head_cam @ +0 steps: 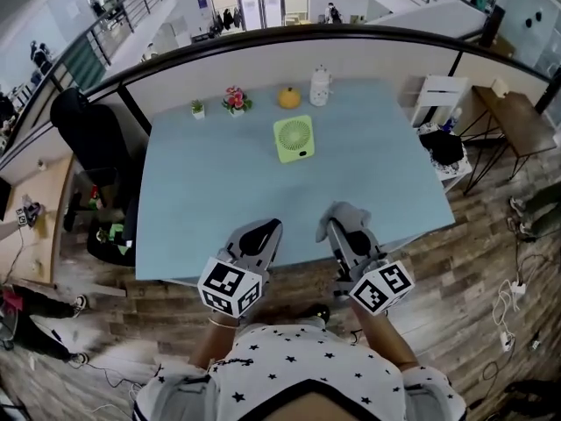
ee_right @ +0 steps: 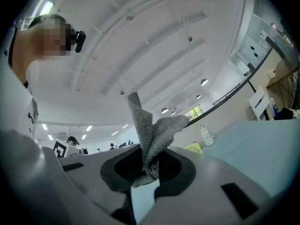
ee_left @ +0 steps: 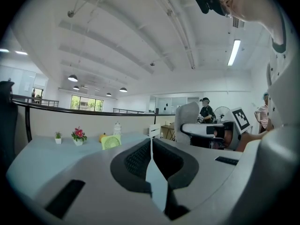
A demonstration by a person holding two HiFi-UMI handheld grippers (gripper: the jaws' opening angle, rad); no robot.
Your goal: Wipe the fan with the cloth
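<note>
Head view: the fan [head_cam: 294,139] stands at the middle of the table [head_cam: 193,217], well apart from both grippers, which hover over the near edge. The right gripper [head_cam: 340,226] carries the grey cloth [head_cam: 349,212]. The left gripper [head_cam: 266,231] carries nothing. Judged from this, the cloth is in hand but no wiping has begun, so the approach and all wiping remain. Left gripper view: the jaws are pressed together on nothing. The fan appears far ahead, near a flower pot [ee_left: 78,136] and a white bottle [ee_left: 117,128] (the head view shows them in a row behind it). Right gripper view: the jaws are clenched on the cloth, with a fold standing above the tips. Only this view confirms that grip, and it shows just a sliver of the fan.
</note>
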